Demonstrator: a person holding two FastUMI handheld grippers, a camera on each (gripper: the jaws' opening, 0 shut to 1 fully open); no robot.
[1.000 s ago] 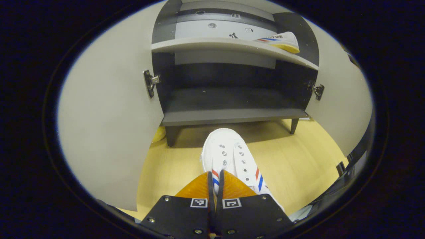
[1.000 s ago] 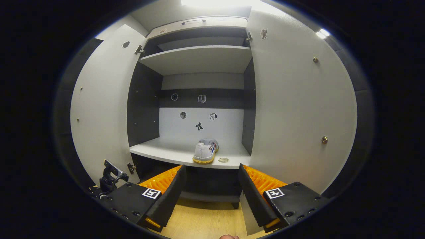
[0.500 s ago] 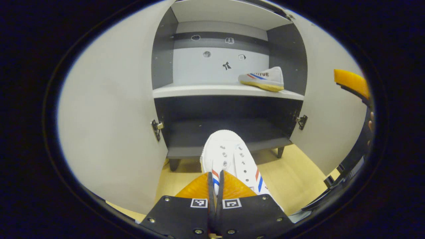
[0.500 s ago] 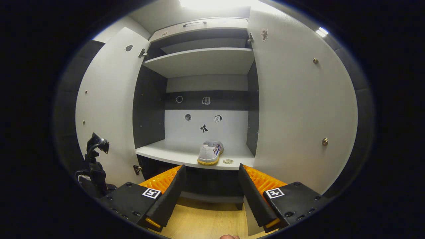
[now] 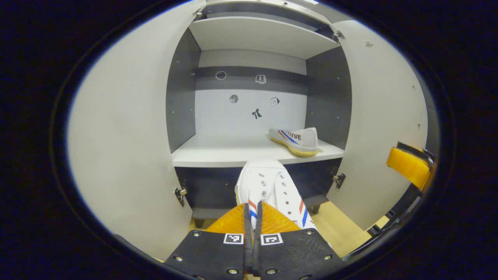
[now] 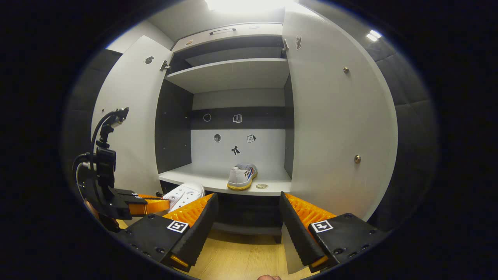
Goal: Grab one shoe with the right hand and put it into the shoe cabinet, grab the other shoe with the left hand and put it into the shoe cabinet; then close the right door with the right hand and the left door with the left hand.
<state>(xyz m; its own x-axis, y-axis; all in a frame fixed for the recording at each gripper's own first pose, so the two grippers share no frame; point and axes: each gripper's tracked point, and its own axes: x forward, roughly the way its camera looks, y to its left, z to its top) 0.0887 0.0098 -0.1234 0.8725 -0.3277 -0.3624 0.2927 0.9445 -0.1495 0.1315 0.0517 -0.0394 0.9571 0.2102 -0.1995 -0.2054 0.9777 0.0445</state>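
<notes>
My left gripper (image 5: pixel 253 212) is shut on the collar of a white shoe (image 5: pixel 264 186) with red and blue stripes, held in the air with its toe at the front edge of the cabinet's middle shelf (image 5: pixel 218 155). The same shoe (image 6: pixel 186 192) and left gripper (image 6: pixel 153 204) show at the lower left of the right gripper view. A second white shoe (image 5: pixel 295 140) with a yellow sole lies on the right of that shelf, and shows again as the shelved shoe (image 6: pixel 242 177). My right gripper (image 6: pixel 247 217) stands open and empty in front of the cabinet, below shelf level.
Both cabinet doors stand wide open: the left door (image 5: pixel 124 128) and the right door (image 5: pixel 385 112). An upper shelf (image 6: pixel 229 74) and a dark bottom shelf (image 5: pixel 210 212) lie above and below. A small round disc (image 6: pixel 261 186) lies by the shelved shoe. Wooden floor (image 6: pixel 241 252) lies below.
My left gripper has risen with the shoe from near the floor up to the middle shelf's height. It has come into the right gripper view. The right gripper has hardly moved.
</notes>
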